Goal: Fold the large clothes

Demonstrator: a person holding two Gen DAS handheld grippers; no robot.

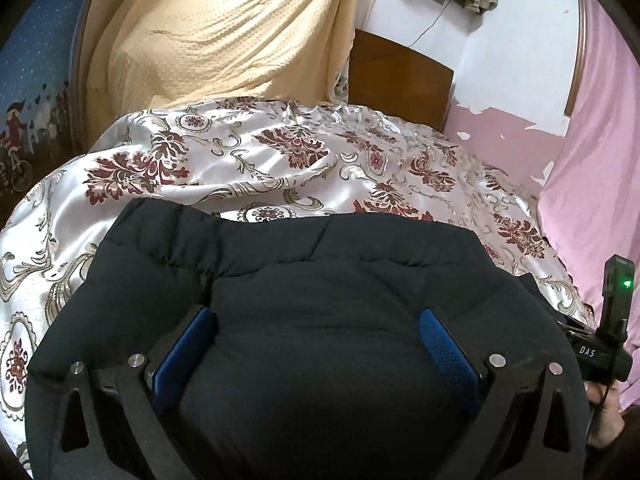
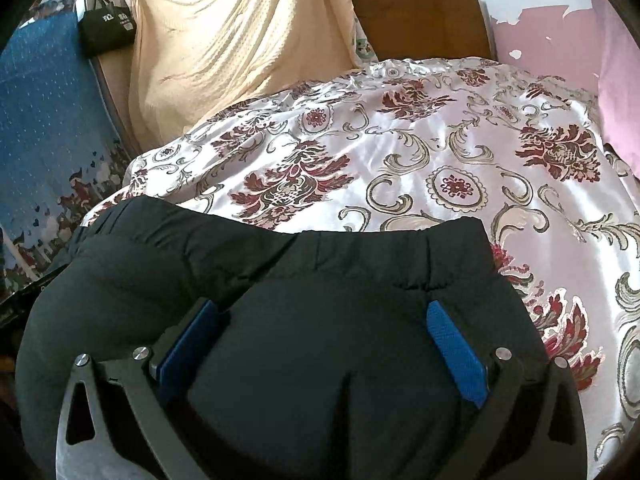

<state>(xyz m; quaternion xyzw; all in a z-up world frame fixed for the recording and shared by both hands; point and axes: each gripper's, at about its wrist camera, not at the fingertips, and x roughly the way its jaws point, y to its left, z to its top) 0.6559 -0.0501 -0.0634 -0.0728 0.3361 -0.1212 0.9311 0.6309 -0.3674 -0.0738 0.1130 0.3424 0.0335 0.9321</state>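
A black padded garment (image 1: 320, 272) lies folded on the floral bed cover, its elastic hem along the far edge. In the left wrist view my left gripper (image 1: 316, 314) is open wide, its blue pads (image 1: 188, 356) low against the puffy cloth, which bulges between them. The right wrist view has the same garment (image 2: 280, 264) under my right gripper (image 2: 322, 306). It is also open, with blue pads (image 2: 456, 352) spread over the fabric near the garment's right edge. Neither pair of fingers pinches any cloth.
The shiny white and maroon floral cover (image 2: 440, 152) spreads beyond and to the right of the garment. A cream blanket (image 1: 224, 36) hangs at the back beside a wooden headboard (image 2: 420, 16). Pink fabric (image 1: 592, 152) lies right, blue patterned fabric (image 2: 44, 128) left. A hand (image 1: 604, 416) holds a black handle at the right edge.
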